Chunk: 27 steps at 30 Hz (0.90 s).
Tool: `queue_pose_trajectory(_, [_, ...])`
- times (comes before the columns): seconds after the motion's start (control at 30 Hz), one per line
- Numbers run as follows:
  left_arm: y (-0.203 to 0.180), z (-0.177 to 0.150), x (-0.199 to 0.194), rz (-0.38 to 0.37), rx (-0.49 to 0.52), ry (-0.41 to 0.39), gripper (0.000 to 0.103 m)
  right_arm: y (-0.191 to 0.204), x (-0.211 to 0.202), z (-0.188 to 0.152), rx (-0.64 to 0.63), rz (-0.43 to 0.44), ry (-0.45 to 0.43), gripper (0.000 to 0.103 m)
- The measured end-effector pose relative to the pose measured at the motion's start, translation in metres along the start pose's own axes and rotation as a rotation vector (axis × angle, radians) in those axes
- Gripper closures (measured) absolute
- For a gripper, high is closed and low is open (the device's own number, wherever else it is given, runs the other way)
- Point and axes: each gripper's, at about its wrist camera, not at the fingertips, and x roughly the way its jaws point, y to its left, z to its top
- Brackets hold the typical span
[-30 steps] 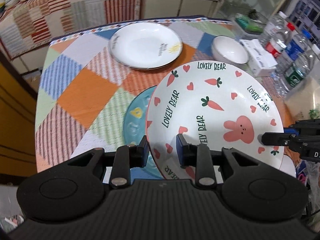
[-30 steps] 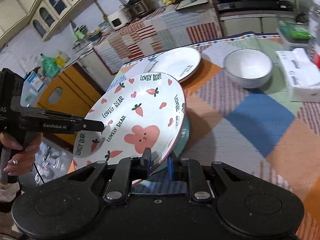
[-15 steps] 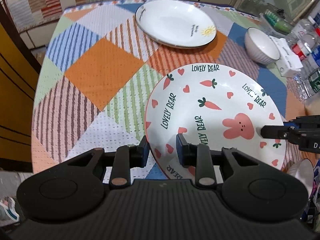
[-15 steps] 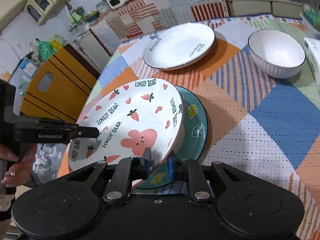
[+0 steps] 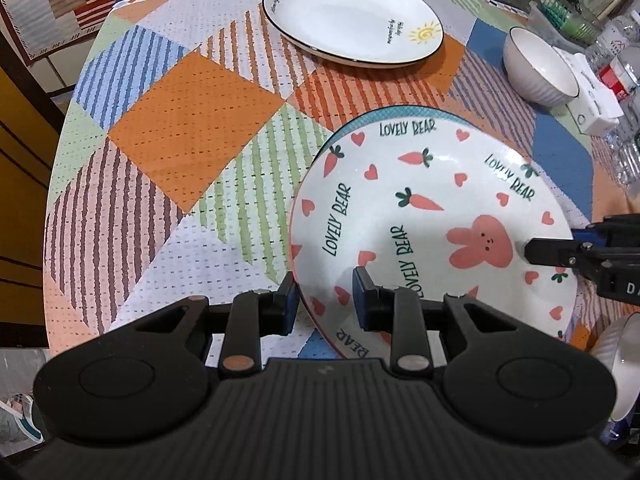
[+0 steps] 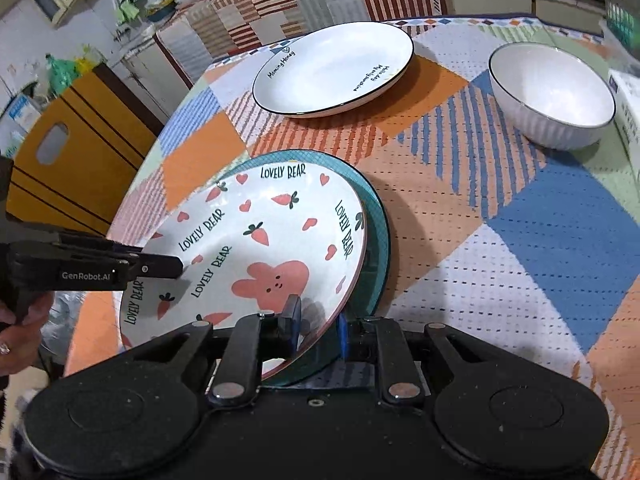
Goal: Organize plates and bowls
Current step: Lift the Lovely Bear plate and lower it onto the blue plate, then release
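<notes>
A round table (image 5: 192, 152) spread with a patchwork cloth of orange, blue, green and striped squares carries all the crockery. Largest on it is the rabbit plate (image 5: 420, 216), white with pink rabbits, carrots, hearts and the words "LOVELY BEAR"; it rests on a teal plate (image 6: 378, 232), whose rim shows as a crescent along its far and right edges, and in the right wrist view it appears slightly tilted, its right edge a little above the teal rim. Towards the far side of the table, well apart from this pair, lies a white plate (image 5: 352, 16) with a dark rim, a small sun drawing and short lines of script. To its right stands a white bowl (image 6: 552, 96) with a ribbed wall and a dark rim, near a white box (image 5: 592, 96) and some plastic bottles (image 5: 624, 64) at the table's edge. The left gripper (image 5: 325, 303) has its jaws narrow, closed on the near rim of the rabbit plate, one finger on the plate's face and the other under its edge. The right gripper (image 6: 318, 326) grips the same plate at the opposite rim, its jaws narrow but having just eased open slightly, the rim still between the pads. A person's hand (image 6: 16, 332) holds the left gripper's handle at the lower left of the right wrist view.
</notes>
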Motion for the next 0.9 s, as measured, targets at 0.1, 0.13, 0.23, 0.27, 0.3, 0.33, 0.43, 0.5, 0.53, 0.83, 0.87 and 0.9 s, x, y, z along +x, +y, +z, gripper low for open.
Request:
queue_pose_trajectory(0.1, [-0.003, -0.004, 0.004, -0.002, 0.019, 0.005, 0.077, 0.013, 0.001, 0.000, -0.085, -0.075, 0.006, 0.075])
queue_pose_trajectory(0.13, [-0.005, -0.006, 0.005, 0.002, 0.028, 0.006, 0.077, 0.016, 0.001, 0.000, -0.107, -0.100, 0.004, 0.074])
queue_pose_trajectory(0.23, [-0.012, -0.007, 0.006, 0.028, 0.049, 0.002, 0.077, 0.022, 0.000, 0.001, -0.148, -0.158, -0.009, 0.074])
queue_pose_trajectory(0.27, [-0.013, -0.007, 0.005, 0.035, 0.053, 0.003, 0.077, 0.024, 0.001, 0.001, -0.156, -0.170, -0.009, 0.073])
queue_pose_trajectory(0.3, [-0.014, -0.007, 0.004, 0.039, 0.054, 0.004, 0.077, 0.024, 0.002, 0.001, -0.156, -0.183, -0.010, 0.073])
queue_pose_trajectory(0.33, [-0.014, -0.006, 0.003, 0.040, 0.053, 0.004, 0.077, 0.025, 0.003, 0.002, -0.150, -0.192, -0.007, 0.072])
queue_pose_trajectory(0.43, [-0.013, -0.005, -0.007, 0.038, 0.059, -0.004, 0.077, 0.027, 0.004, 0.005, -0.154, -0.226, 0.014, 0.072])
queue_pose_trajectory(0.5, [-0.013, -0.003, -0.017, 0.049, 0.073, -0.020, 0.077, 0.028, -0.001, 0.005, -0.179, -0.257, -0.003, 0.072])
queue_pose_trajectory(0.53, [-0.014, -0.003, -0.022, 0.057, 0.078, -0.029, 0.077, 0.028, -0.006, 0.006, -0.192, -0.247, -0.027, 0.072])
queue_pose_trajectory(0.83, [-0.028, 0.002, -0.065, 0.078, 0.125, -0.077, 0.077, 0.035, -0.061, 0.015, -0.241, -0.174, -0.167, 0.072])
queue_pose_trajectory(0.87, [-0.030, 0.002, -0.069, 0.078, 0.130, -0.079, 0.077, 0.038, -0.066, 0.016, -0.251, -0.169, -0.179, 0.072])
queue_pose_trajectory(0.9, [-0.032, 0.002, -0.074, 0.076, 0.130, -0.081, 0.076, 0.040, -0.072, 0.017, -0.264, -0.160, -0.193, 0.072])
